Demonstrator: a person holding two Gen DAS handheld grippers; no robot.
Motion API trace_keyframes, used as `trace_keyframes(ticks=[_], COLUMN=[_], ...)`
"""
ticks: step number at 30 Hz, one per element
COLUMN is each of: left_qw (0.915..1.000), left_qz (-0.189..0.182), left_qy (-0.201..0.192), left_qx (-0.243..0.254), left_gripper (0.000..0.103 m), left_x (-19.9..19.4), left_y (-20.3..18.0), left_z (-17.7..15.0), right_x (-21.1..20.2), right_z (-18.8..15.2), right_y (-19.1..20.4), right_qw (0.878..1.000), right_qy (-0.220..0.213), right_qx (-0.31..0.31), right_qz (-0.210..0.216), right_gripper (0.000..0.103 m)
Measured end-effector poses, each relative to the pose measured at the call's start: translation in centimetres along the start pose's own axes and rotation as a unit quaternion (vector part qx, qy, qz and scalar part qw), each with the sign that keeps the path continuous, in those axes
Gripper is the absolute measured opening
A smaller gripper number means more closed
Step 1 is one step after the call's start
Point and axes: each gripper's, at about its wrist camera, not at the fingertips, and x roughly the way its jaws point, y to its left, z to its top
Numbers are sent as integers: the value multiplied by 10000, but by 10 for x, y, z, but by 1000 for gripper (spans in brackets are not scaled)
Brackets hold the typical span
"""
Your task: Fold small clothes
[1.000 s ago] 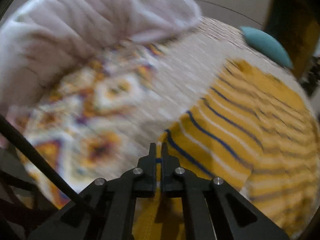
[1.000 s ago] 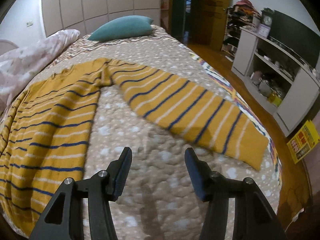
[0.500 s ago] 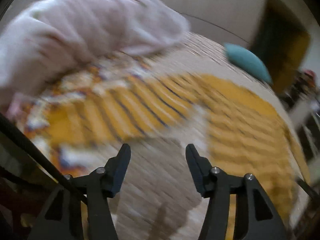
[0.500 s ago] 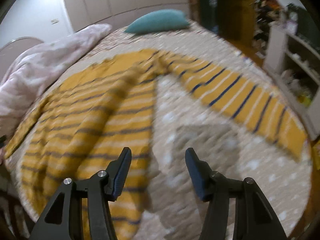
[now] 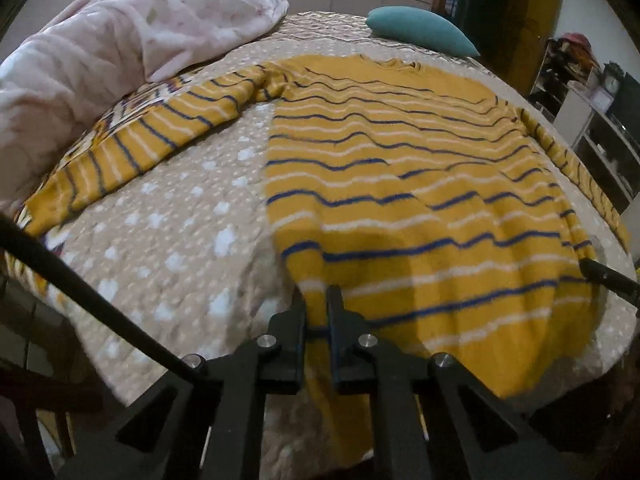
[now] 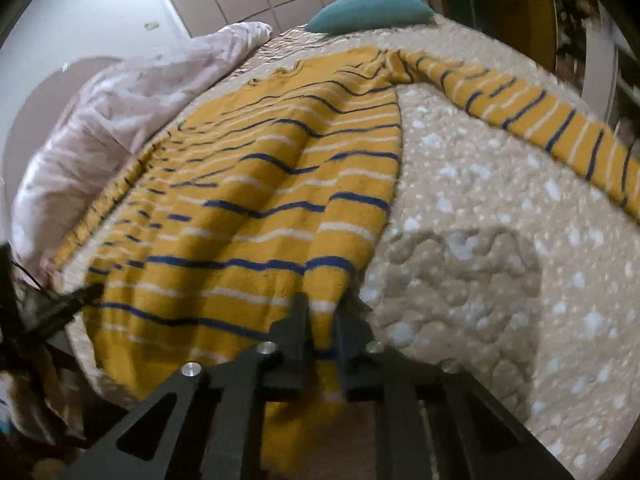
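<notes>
The sweater [image 5: 400,184], mustard yellow with thin blue and white stripes, lies spread flat on the bed [image 5: 180,240]. Its long axis runs from the hem at the 6 o'clock edge of both views up to the neckline near 12 o'clock, which points toward the teal pillow [image 5: 420,34] at the head of the bed. The stripes run across that axis.

In the left wrist view one sleeve [image 5: 152,140] stretches out toward 9 o'clock, ending just beside the pink blanket [image 5: 120,40]. In the right wrist view the other sleeve [image 6: 520,116] reaches toward 3 o'clock over the dotted beige quilt.

The left gripper [image 5: 318,320] has its jaws closed to a narrow gap, pinching the hem at the sweater's left bottom corner. The right gripper [image 6: 322,328] likewise has its jaws nearly together, with the hem cloth of the right bottom corner caught between them.

No brand, label or legible writing shows on the sweater or bedding.
</notes>
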Motion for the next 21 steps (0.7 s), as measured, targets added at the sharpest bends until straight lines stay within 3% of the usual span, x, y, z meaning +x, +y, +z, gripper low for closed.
trace_keyframes(ticks=[4,7,8,10,11,12,13,14,18,21], left_qw=[9996,9983,9977,9953,9940,9926,9913,9904,9891,9903], left_qz=[-103,-190,-170,-240,-278,-320,-381,-465,-820,-838], left_qy=[91,-120,-241,-545,-682,-795,-867,-876,-690,-594], left_qx=[-260,-538,-616,-757,-809,-862,-918,-958,-1008,-934], left_gripper=[7,12,17,49,55,63,64,64,65,65], left_x=[-16,-33,-39,-48,-51,-53,-54,-52,-39,-31], left_y=[24,38,42,47,48,48,47,44,33,21], left_z=[-21,-23,-19,-8,-6,-2,3,8,20,24], right_x=[-28,-41,-51,-64,-69,-73,-74,-74,-66,-59], right_z=[-27,-34,-30,-19,-14,-9,-4,0,13,30], right_y=[-19,-32,-44,-72,-87,-101,-117,-136,-187,-211], right_qw=[9998,9996,9984,9933,9896,9851,9789,9721,9526,9362], right_qy=[1,-76,-312,-666,-816,-967,-1108,-1180,-1314,-1536], right_qx=[99,137,288,780,1025,1254,1508,1793,2643,3109], right_qz=[-170,-236,-362,-538,-595,-678,-820,-941,-733,-578], right_gripper=[10,10,10,16,21,35,49,53,53,53])
